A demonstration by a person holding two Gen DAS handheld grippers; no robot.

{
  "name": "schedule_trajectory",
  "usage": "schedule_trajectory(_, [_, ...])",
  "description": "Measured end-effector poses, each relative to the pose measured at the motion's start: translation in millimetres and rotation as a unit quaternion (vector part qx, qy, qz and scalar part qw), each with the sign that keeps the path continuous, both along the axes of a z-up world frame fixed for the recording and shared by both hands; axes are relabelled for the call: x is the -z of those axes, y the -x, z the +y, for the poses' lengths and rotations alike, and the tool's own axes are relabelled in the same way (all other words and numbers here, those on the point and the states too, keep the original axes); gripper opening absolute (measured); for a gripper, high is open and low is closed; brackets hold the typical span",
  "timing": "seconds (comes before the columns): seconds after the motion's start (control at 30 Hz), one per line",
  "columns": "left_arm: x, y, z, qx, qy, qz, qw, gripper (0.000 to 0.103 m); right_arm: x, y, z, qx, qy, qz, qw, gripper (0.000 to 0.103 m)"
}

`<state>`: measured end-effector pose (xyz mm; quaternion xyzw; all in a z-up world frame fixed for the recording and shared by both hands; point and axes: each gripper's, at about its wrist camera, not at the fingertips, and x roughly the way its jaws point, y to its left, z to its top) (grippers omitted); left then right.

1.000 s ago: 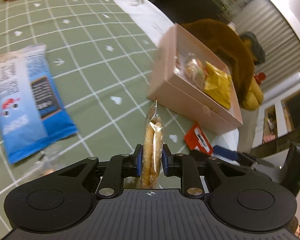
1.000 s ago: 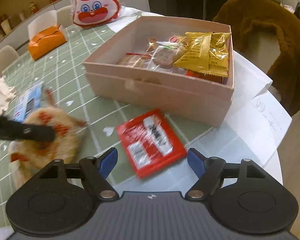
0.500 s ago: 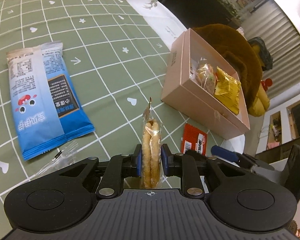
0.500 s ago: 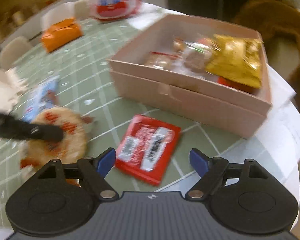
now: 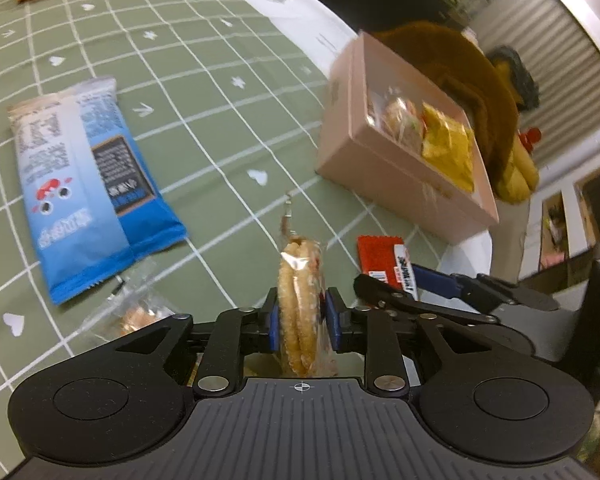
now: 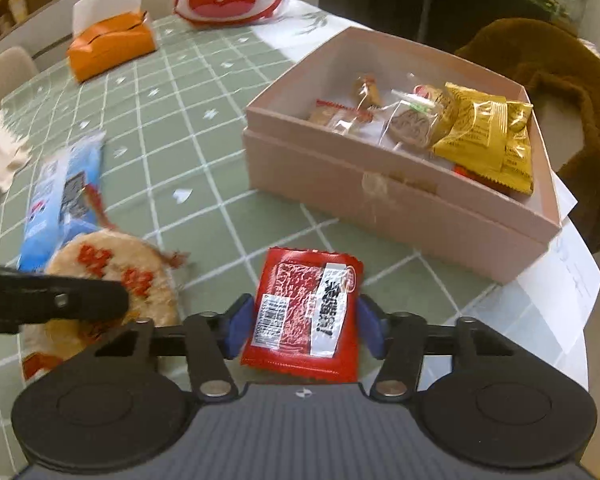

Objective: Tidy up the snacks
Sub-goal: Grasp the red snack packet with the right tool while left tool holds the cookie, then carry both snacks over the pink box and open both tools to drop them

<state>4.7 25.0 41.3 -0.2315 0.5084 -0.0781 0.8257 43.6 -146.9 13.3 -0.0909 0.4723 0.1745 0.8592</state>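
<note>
Cracker pack [image 5: 300,300] near pink box [image 5: 384,176]

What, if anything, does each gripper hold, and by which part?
The left gripper holds a wrapped cracker pack edge-on, clamped across its flat faces at the lower half. The right gripper holds nothing; its jaws stand open on either side of the red packet.

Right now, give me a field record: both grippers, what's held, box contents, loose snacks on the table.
left gripper: shut on rice cracker pack, held on edge above the table
right gripper: open, fingers either side of red snack packet; contact unclear
red snack packet: flat on green checked tablecloth
pink box: open, holds yellow packets and clear-wrapped cookies
loose snacks: blue snack bag
</note>
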Motion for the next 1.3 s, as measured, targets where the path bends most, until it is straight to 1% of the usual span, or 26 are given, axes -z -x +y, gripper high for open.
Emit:
schedule_trajectory(0.13, [4,1,-9,0.026,0.004,0.003,0.9997,0.030,-1,12,-15,0.021,-0.012,0.012,1.000,0.050])
schedule_trajectory(0.2, [2,2,-12,0.029,0.001,-0.005,0.9996,0.027,-2,18,-25,0.032,-0.019,0.017,0.999,0.049])
schedule_trajectory(0.27, [-2,3,-12,0.024,0.006,-0.015,0.9996,0.023,-4,22,-31,0.042,-0.025,0.020,0.999,0.048])
schedule_trajectory(0.37, [-14,3,-13,0.022,0.013,-0.035,0.9990,0.023,-14,26,-42,0.050,-0.036,0.017,0.998,0.048])
schedule_trajectory(0.5, [-35,2,-19,0.032,0.005,-0.061,0.9976,0.023,-35,28,-55,0.054,-0.049,-0.004,0.997,0.047])
schedule_trajectory(0.63, [-56,-3,-19,0.023,0.018,-0.091,0.9955,0.023,-64,25,-64,0.056,-0.061,-0.034,0.996,0.047])
schedule_trajectory(0.73, [-73,-19,-22,0.023,0.022,-0.105,0.9940,0.022,-87,18,-71,0.052,-0.076,-0.057,0.994,0.047])
schedule_trajectory(0.87, [-109,-58,-27,0.030,0.029,-0.139,0.9894,0.023,-118,-10,-71,0.035,-0.077,-0.080,0.993,0.047])
schedule_trajectory(0.97, [-143,-93,-31,0.048,0.040,-0.159,0.9853,0.023,-146,-38,-67,0.029,-0.065,-0.115,0.991,0.047])
schedule_trajectory(1.07, [-174,-125,-40,0.064,0.023,-0.181,0.9811,0.023,-169,-68,-67,0.032,-0.055,-0.151,0.987,0.047])
schedule_trajectory(1.1, [-181,-133,-43,0.068,0.019,-0.185,0.9801,0.023,-173,-78,-67,0.035,-0.055,-0.157,0.986,0.047])
schedule_trajectory(1.17, [-193,-146,-50,0.082,0.024,-0.190,0.9781,0.023,-177,-96,-70,0.042,-0.052,-0.159,0.985,0.047])
schedule_trajectory(1.3, [-200,-172,-60,0.097,0.049,-0.188,0.9762,0.023,-166,-128,-78,0.052,-0.046,-0.143,0.987,0.048])
